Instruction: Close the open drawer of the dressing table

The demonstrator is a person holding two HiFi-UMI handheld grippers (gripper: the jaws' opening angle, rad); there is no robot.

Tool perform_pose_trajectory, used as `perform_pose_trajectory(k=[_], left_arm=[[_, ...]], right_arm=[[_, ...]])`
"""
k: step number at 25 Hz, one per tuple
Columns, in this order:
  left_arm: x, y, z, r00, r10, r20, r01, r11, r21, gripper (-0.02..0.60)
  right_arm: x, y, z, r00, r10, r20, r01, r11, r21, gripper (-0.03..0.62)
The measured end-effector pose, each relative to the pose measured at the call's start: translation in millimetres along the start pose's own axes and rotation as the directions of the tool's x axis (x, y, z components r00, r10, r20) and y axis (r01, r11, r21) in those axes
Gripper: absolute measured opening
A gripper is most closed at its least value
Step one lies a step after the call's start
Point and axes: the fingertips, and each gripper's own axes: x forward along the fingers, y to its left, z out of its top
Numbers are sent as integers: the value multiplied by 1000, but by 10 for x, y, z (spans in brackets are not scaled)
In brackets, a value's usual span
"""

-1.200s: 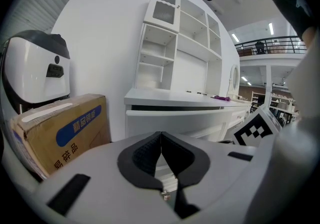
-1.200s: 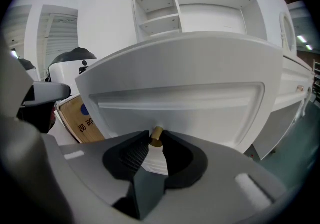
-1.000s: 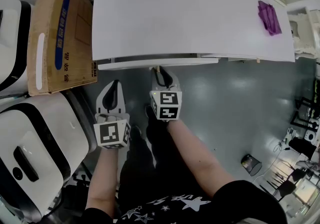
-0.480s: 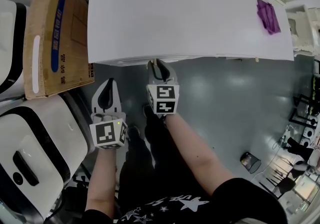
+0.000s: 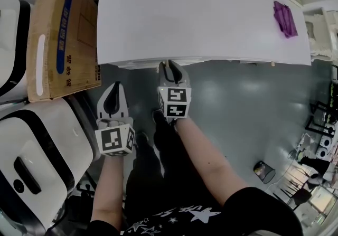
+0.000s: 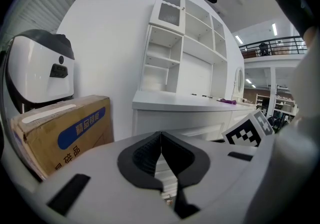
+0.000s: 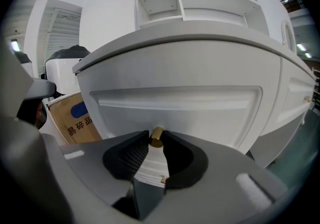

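- Now, in the head view, the wide white dressing table (image 5: 200, 13) fills the top. Its white panelled drawer (image 5: 153, 64) shows only as a thin strip under the table's near edge, so I judge it almost shut. The right gripper (image 5: 167, 66) touches that strip. The left gripper (image 5: 117, 87) hangs apart from the table, nearer the person.
- In the left gripper view, its jaws are pressed together with nothing between them.
- In the right gripper view, the half-open jaws clamp the small round brass knob (image 7: 157, 136) on the drawer front. The drawer's long axis runs along the table's edge, and its face is toward the person. It looks stiff and rather light, and should slide straight in. The smooth knob may slip, so the flat front beside it seems safer to push.
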Motion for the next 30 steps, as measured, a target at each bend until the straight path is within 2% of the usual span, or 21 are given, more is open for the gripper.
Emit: perform_pose_trajectory(k=[5, 11, 16, 23, 30], left_arm=[[-83, 12, 35, 1000, -9, 5, 9, 1000, 3, 9], [-248, -8, 97, 999, -35, 20, 35, 999, 20, 9], [-442, 1, 174, 998, -62, 33, 61, 998, 33, 9], [-844, -1, 358, 991, -114, 70, 110, 992, 55, 9], [-1289, -99, 648, 975, -187, 121, 179, 981, 82, 9]], right_arm=[[-16, 9, 22, 1000, 18, 2, -18, 1000, -16, 97], [-190, 10, 153, 999, -17, 51, 18, 1000, -18, 144], [-437, 114, 204, 996, -46, 73, 47, 999, -8, 147], [-1051, 327, 400, 981, -106, 166, 99, 994, 46, 144], [-1766, 481, 533, 959, -152, 238, 147, 988, 40, 125]])
